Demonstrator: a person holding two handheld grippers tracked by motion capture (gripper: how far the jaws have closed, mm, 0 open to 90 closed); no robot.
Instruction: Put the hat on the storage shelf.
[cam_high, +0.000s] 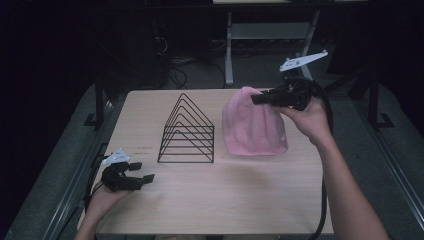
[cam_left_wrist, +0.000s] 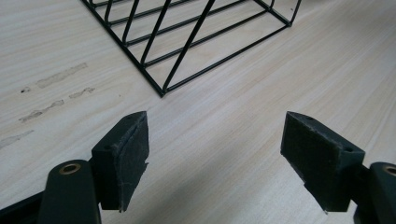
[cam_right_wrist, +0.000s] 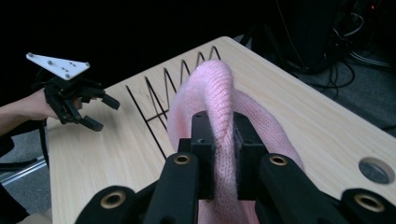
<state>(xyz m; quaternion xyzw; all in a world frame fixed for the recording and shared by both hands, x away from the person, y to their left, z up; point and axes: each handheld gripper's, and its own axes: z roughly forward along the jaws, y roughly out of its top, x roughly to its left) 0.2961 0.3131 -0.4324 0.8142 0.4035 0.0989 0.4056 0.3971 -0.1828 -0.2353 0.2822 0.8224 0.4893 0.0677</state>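
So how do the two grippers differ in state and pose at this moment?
The right gripper is shut on the pink knit hat, while the left gripper stands open, holding nothing. The right gripper is raised beside the wire rack; the left sits low by the table's near edge. Both are black and hand-held.

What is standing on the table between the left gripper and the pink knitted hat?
In the high view, the black wire rack stands between the left gripper and the pink knitted hat.
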